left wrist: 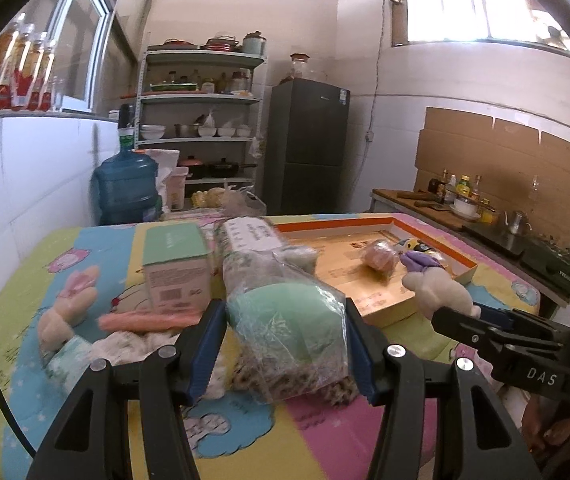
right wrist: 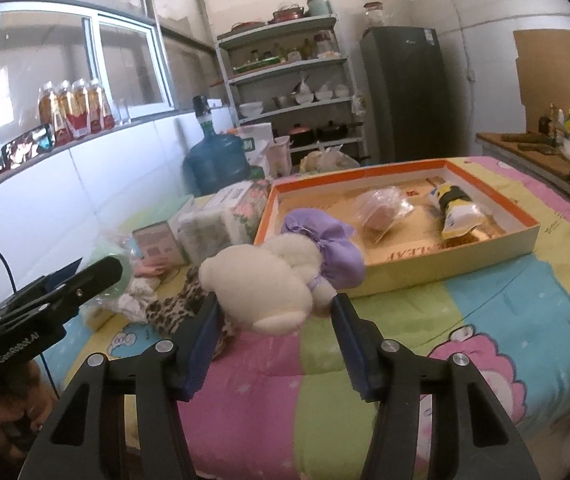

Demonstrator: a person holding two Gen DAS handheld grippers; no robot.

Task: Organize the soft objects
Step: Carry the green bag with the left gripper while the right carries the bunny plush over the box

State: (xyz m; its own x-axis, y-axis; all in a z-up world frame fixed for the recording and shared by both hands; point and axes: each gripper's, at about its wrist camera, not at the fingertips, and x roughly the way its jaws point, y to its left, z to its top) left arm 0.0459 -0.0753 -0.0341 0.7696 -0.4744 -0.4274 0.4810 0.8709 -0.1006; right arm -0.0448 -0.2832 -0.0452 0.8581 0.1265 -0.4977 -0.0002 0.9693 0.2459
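My left gripper [left wrist: 283, 307] is shut on a mint-green soft item in a clear plastic bag [left wrist: 285, 328], which bulges between the blue pads above the quilt. My right gripper [right wrist: 276, 300] is shut on a cream plush toy in a purple dress [right wrist: 261, 280]; the toy's body fills the gap between the jaws. In the left wrist view the right gripper [left wrist: 453, 312] shows at the right with the plush toy [left wrist: 441, 292] at its tip. Just beyond stands a flat orange-rimmed box [right wrist: 405, 168] holding a bagged pinkish item [right wrist: 381, 212] and a yellow-and-black toy [right wrist: 455, 208].
On the patchwork quilt [right wrist: 505, 300] lie a mint-topped carton [left wrist: 177, 268], a floral pack [left wrist: 245, 240], a pink stick-shaped toy [left wrist: 149, 320], a pale plush rabbit [left wrist: 65, 320] and a leopard-print cloth [right wrist: 181, 304]. A water jug, shelves and a fridge stand behind.
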